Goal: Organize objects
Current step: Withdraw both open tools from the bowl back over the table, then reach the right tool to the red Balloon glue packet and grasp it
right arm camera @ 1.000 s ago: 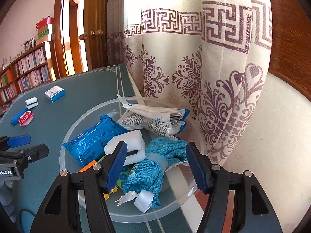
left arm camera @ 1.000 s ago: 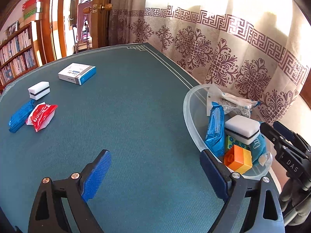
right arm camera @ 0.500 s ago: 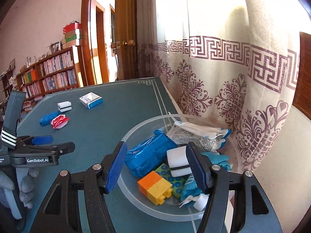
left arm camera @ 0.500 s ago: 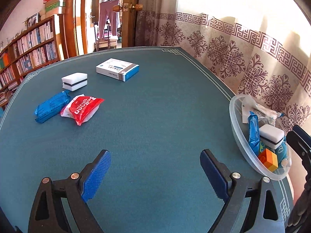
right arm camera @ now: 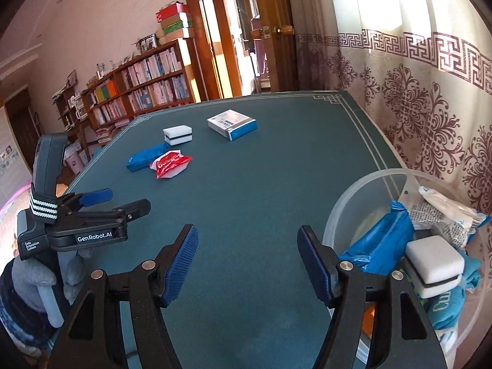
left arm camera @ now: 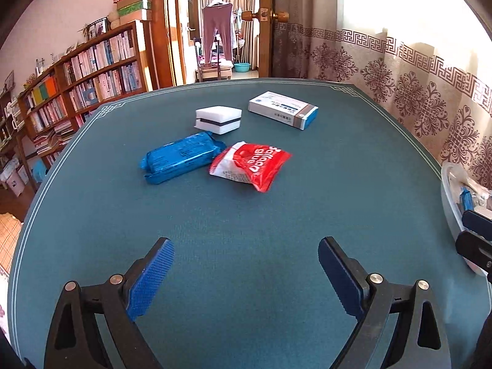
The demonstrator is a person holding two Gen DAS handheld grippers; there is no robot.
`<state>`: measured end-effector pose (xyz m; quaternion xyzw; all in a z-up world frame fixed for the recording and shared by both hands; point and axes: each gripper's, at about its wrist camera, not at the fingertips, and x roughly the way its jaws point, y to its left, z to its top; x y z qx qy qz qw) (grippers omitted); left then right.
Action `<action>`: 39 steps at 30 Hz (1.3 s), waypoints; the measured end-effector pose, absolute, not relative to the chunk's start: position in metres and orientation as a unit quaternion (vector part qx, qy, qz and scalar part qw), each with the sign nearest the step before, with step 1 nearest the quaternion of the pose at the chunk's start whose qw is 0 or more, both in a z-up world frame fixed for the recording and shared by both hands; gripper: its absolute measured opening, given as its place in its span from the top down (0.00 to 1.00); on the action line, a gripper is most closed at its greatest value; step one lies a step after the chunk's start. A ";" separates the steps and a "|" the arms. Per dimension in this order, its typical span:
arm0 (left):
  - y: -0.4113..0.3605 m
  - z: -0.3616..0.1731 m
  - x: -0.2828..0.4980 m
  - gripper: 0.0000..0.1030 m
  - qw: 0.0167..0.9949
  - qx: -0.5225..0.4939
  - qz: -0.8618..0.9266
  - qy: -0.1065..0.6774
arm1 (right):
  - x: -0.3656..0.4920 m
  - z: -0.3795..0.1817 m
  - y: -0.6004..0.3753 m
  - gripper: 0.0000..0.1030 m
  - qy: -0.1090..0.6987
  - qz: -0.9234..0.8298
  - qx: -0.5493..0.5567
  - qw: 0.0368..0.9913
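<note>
We judge the task partly done: the clear bowl [right arm camera: 369, 190] at the worktop [left arm camera: 246, 215] edge already holds several packets and a sponge; four items remain out (blue packet [left arm camera: 181, 156], red packet [left arm camera: 252, 166], white sponge [left arm camera: 219, 119], box [left arm camera: 283, 109]). Left claw [left arm camera: 246, 273] spread, empty; right claw [right arm camera: 247, 261] has just been opening, nothing between its jaws

Four packages [left arm camera: 215, 153] lie mid-table [left arm camera: 246, 215]; bowl [right arm camera: 353, 203] at right edge.
</note>
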<state>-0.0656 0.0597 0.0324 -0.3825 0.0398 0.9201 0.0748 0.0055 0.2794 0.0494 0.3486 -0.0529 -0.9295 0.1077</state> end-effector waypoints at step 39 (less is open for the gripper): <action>-0.037 0.019 -0.092 0.06 0.013 -0.400 0.916 -0.038 | -0.181 0.008 0.126 0.33 0.018 -0.887 0.398 0.233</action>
